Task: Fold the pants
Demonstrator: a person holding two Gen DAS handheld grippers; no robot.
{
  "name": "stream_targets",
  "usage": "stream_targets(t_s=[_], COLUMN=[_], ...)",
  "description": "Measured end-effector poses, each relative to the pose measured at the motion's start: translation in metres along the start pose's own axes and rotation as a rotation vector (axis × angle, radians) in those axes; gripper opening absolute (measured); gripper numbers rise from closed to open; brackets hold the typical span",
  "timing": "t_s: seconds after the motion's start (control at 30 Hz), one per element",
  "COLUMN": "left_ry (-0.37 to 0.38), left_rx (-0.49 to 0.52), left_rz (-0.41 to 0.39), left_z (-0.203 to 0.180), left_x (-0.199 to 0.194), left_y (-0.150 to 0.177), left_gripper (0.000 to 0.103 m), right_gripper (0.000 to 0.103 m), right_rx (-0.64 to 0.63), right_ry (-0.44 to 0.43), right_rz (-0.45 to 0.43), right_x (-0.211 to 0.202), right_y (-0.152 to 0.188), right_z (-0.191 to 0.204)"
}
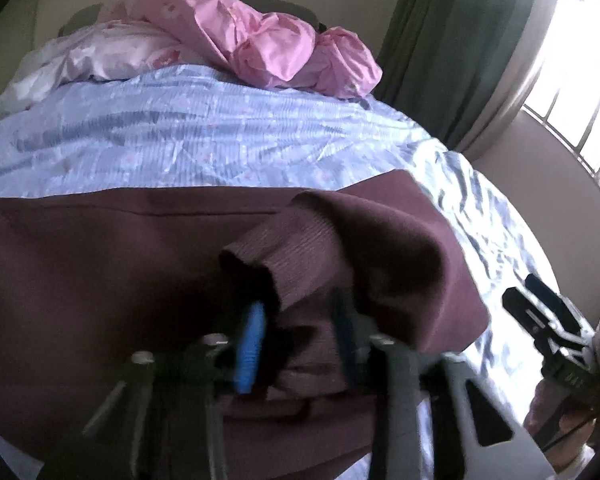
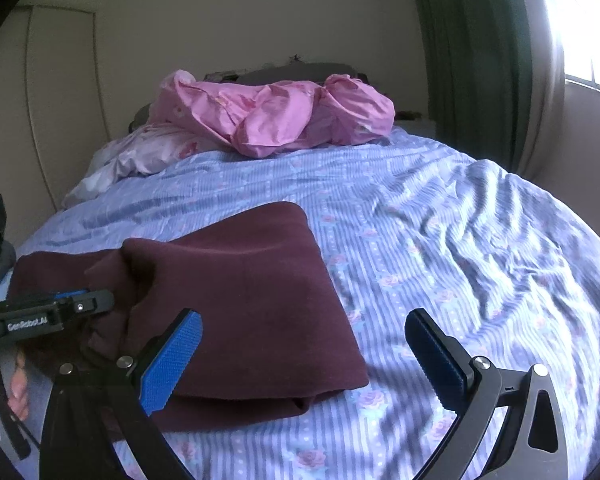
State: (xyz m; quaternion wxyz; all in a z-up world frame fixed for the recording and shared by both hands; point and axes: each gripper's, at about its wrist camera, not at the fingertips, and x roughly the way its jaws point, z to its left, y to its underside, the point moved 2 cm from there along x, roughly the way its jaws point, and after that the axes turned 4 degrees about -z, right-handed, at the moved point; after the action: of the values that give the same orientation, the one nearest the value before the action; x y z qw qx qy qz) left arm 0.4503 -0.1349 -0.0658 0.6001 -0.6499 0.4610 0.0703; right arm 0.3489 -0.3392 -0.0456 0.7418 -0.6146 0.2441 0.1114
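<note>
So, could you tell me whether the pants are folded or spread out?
Folded: the maroon pants lie doubled in stacked layers on the bedspread.

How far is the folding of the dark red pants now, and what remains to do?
Done: the pants already lie doubled in layers on the bed. In hand: the left gripper is closed on the ribbed cuff, lifted above the stack. The right gripper is open and empty over the near right corner. Left: lay the cuff end down and flatten the stack, probably.
</note>
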Motion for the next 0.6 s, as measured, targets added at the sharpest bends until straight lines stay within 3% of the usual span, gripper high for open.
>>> stream_targets(t_s=[0.13,0.27,0.37,0.43,0.5,0.57,0.6], left_ry=[-0.047,-0.06,-0.009,0.045,0.065,0.086,0.104], left_rx=[0.044,0.059,-0.032,-0.092,-0.124,-0.135,-0.146], left_rz=[-0.087,-0.024,0.036,0.059,0.057,0.054,0.057], left_z=[-0.012,-0.008,0.006,0.011,0.012,0.011,0.011], left_x=[-0.015,0.002,0.019,0.025,0.026,0.023,0.021], left_y=[-0.005,-0.006,0.002,0.006,0.006,0.004,0.004], left_gripper=[0.024,0.024,0.025,0.035,0.035,0.018,0.015], right_gripper=[0.103,0.103,0.103,0.103,0.103,0.103,0.103], right_rx=[-0.006,-0.004,0.003,-0.002,-0.009,-0.011,-0.01], right_ry=[-0.002,-0.003,-0.002,0.001,0.003,0.008,0.009], right_rz=[0.001,0.002,0.002,0.001,0.006,0.011,0.013], right_x=[0.0,0.0,-0.002,-0.001,0.0,0.002,0.003], right_y=[0.0,0.0,0.0,0.0,0.0,-0.001,-0.001], right_z=[0.0,-0.003,-0.004,-0.005,-0.005,-0.005,-0.004])
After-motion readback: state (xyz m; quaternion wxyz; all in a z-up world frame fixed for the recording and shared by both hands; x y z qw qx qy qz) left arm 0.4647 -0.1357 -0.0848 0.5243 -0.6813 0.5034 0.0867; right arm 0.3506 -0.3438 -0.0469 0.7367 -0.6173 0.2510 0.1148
